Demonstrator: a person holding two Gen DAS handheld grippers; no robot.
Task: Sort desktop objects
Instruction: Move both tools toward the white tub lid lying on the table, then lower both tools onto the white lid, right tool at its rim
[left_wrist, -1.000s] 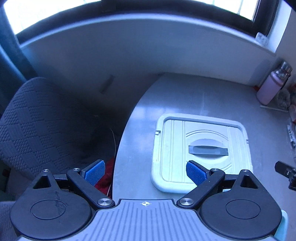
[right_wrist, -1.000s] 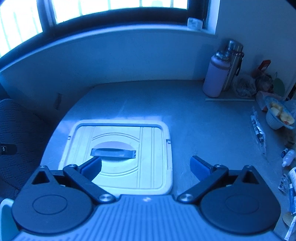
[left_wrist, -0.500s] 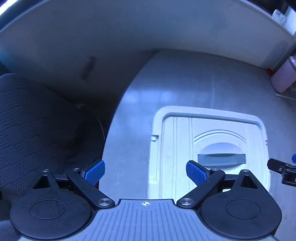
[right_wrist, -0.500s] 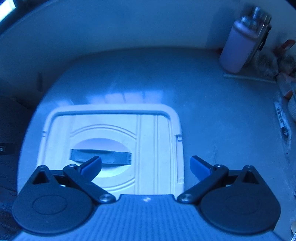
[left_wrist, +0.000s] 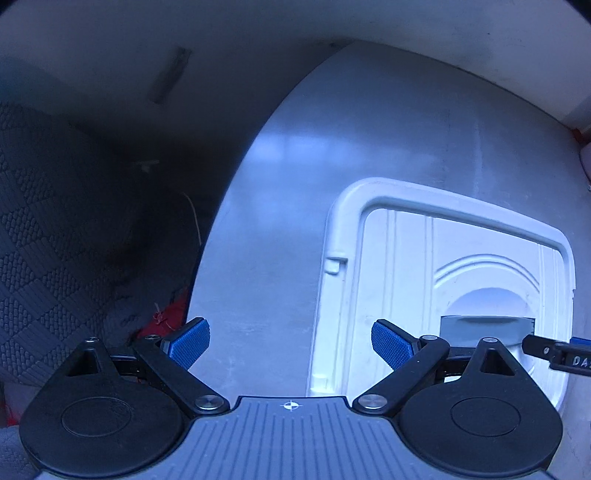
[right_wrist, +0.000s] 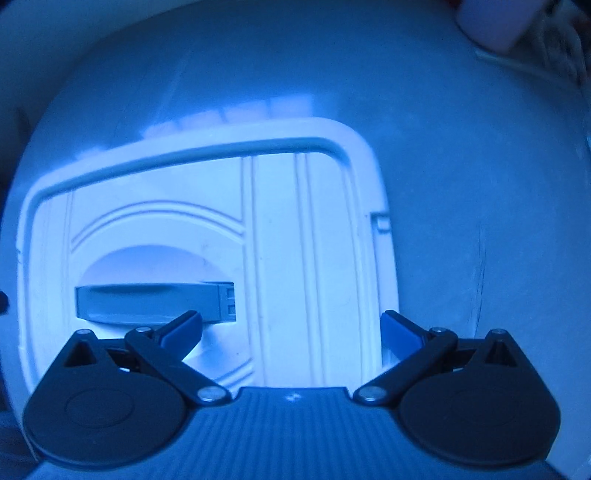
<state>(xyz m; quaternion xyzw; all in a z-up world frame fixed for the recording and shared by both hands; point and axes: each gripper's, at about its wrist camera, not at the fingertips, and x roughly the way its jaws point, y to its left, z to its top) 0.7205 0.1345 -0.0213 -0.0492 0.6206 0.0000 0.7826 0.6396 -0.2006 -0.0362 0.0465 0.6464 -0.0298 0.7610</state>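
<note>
A white plastic storage box lid (left_wrist: 399, 258) (right_wrist: 295, 240) with a grey recessed handle (left_wrist: 484, 326) (right_wrist: 155, 301) lies flat on the grey desk. My left gripper (left_wrist: 291, 341) hangs open over the lid's left edge, one finger above the desk and one above the lid. My right gripper (right_wrist: 291, 330) is open over the lid's right part, its left finger just in front of the handle. The tip of the right gripper (left_wrist: 554, 352) shows at the right edge of the left wrist view. Nothing sits between either pair of fingers.
The grey desk (left_wrist: 369, 140) (right_wrist: 480, 184) has a curved left edge. A dark patterned chair (left_wrist: 55, 240) and something red (left_wrist: 166, 321) lie beyond that edge. A pink bottle (right_wrist: 495, 18) stands at the desk's far right, blurred.
Both grippers have dropped lower and closer to the lid, tilting downward; the window and back wall have left the views. Both stay open.
</note>
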